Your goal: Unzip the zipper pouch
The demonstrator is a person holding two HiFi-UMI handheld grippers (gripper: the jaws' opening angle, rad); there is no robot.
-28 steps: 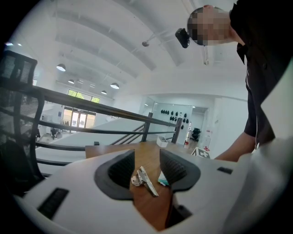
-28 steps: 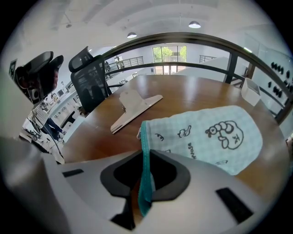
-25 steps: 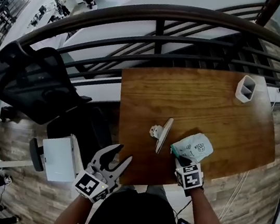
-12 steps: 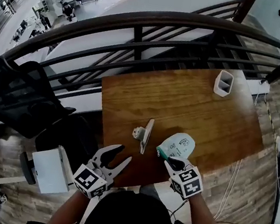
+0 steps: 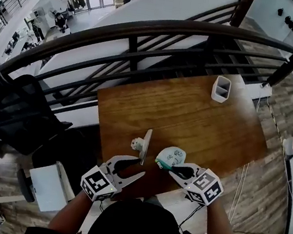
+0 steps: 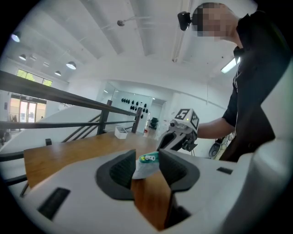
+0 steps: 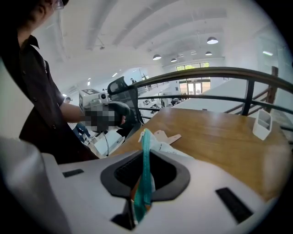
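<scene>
The zipper pouch [image 5: 173, 156] is white with a green zipper edge and is held up over the near edge of the wooden table [image 5: 191, 115]. My right gripper [image 5: 173, 171] is shut on the green zipper edge, which runs up between its jaws [image 7: 145, 170]. My left gripper [image 5: 132, 168] points level toward the pouch from the left. Its jaws have just been closing and still stand apart. In the left gripper view the pouch's zipper end [image 6: 147, 159] shows in the gap beyond the tips, with no pad on it.
A small white stand with a flat card [image 5: 143, 143] lies on the table left of the pouch. A white divided holder [image 5: 221, 88] stands at the far right. A dark railing [image 5: 149, 29] runs behind the table, and a black office chair [image 5: 14, 115] stands at the left.
The right gripper has risen with the pouch, which has come up off the table. The left gripper has swung right toward the pouch and its jaws have narrowed a little.
</scene>
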